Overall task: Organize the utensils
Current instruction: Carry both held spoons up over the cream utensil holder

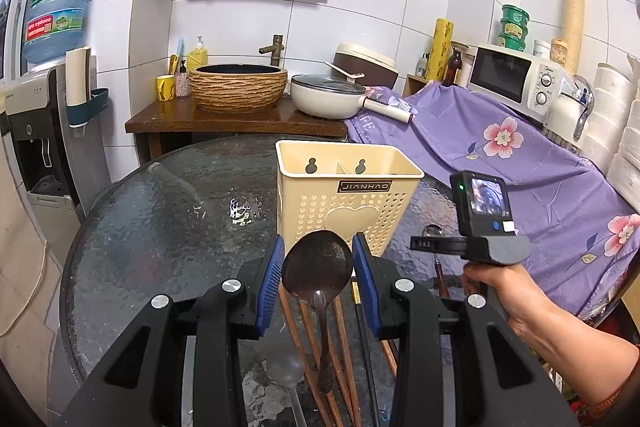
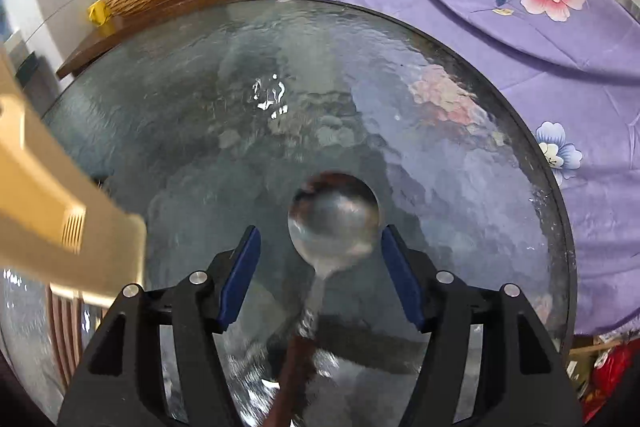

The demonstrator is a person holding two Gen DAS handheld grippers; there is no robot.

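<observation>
My left gripper (image 1: pixel 319 255) is shut on a dark wooden spoon (image 1: pixel 318 267); its blue pads press the sides of the bowl and the handle runs back under the gripper. Just beyond stands a cream plastic utensil basket (image 1: pixel 344 203), which looks empty and also shows as a blur at the left of the right wrist view (image 2: pixel 48 195). Reddish chopsticks (image 1: pixel 342 339) and a pale spoon (image 1: pixel 285 367) lie beneath my left gripper. My right gripper (image 2: pixel 320 281) is open over a metal spoon with a brown handle (image 2: pixel 333 219) lying on the glass, pads clear of it.
The round dark glass table (image 1: pixel 160 227) carries everything. A purple floral cloth (image 1: pixel 540 187) drapes the counter to the right, under a microwave (image 1: pixel 512 79). Behind the table are a wooden stand with a basin (image 1: pixel 238 87) and a white pan (image 1: pixel 324 99). A person's hand (image 1: pixel 492 287) holds the right gripper.
</observation>
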